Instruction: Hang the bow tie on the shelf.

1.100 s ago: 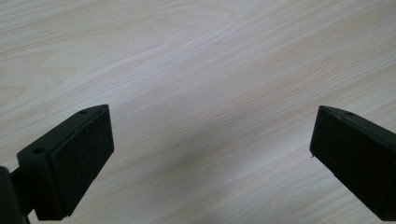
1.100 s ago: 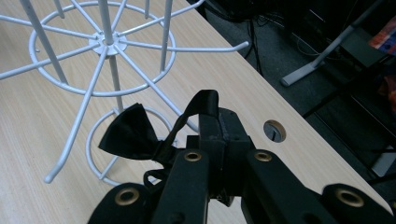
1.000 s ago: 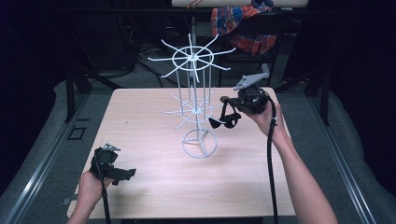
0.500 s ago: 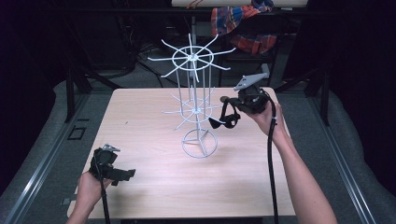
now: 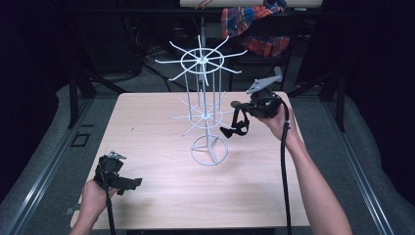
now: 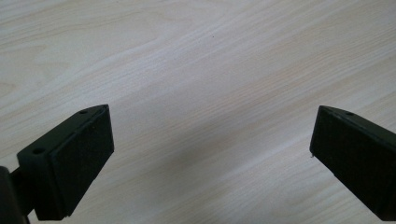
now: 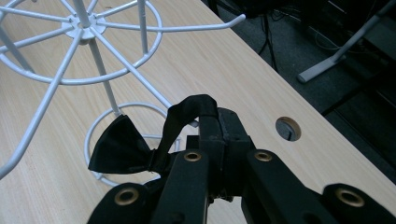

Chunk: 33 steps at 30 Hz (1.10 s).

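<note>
While nothing's moved since 1 s ago, right claw (image 7: 219,140) keeps pinching bow tie (image 7: 122,147) strap nr rack (image 5: 203,110); left claw (image 6: 210,154) spread over desk (image 5: 147,122).

My left tool (image 5: 131,183) sits low near the table's (image 5: 156,122) front corner, jaws wide apart. My right tool (image 5: 238,118) is raised with forearm extended, jaws clamped together.

The white wire rack (image 5: 203,111) stands mid-table, its hooked arms spreading at two levels and barring passage around its stem; the right gripper (image 5: 241,119), jaws closed on a black bow tie (image 5: 232,128), hangs just right of the lower arms; bare table (image 5: 147,137) lies open to the left and near; the left gripper (image 5: 128,183) rests spread at the near-left corner.
</note>
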Motion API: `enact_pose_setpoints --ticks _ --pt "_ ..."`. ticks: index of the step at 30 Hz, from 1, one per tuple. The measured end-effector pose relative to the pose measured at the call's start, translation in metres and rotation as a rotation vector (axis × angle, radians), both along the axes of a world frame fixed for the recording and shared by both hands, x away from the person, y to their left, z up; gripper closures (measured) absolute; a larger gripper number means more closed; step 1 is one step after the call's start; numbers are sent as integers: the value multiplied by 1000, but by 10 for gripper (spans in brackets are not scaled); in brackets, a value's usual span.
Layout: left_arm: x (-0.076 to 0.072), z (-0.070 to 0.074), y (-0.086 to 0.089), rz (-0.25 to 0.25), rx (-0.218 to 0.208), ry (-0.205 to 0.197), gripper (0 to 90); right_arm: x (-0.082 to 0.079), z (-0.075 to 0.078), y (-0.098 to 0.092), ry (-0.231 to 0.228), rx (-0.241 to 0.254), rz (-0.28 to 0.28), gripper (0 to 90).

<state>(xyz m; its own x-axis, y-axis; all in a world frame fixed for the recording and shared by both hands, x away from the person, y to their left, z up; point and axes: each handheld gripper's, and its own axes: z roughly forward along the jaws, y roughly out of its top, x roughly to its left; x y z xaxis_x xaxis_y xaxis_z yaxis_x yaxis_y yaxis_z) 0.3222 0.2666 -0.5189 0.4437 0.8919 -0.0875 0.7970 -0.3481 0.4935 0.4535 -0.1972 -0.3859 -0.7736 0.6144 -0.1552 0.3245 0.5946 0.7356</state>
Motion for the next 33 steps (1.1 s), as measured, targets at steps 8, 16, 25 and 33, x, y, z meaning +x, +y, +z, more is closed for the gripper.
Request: enact_pose_setpoints --ticks 8,16,25,33 --pt "0 0 0 -2 1 -2 0 4 -8 0 28 32 13 898" --pt "0 0 -1 -9 4 -1 0 4 -22 0 61 49 11 894" --pt "0 0 -2 -10 5 -2 0 6 -30 1 93 77 17 888" --pt "0 0 -1 -11 4 -3 0 6 -37 2 112 84 14 824"
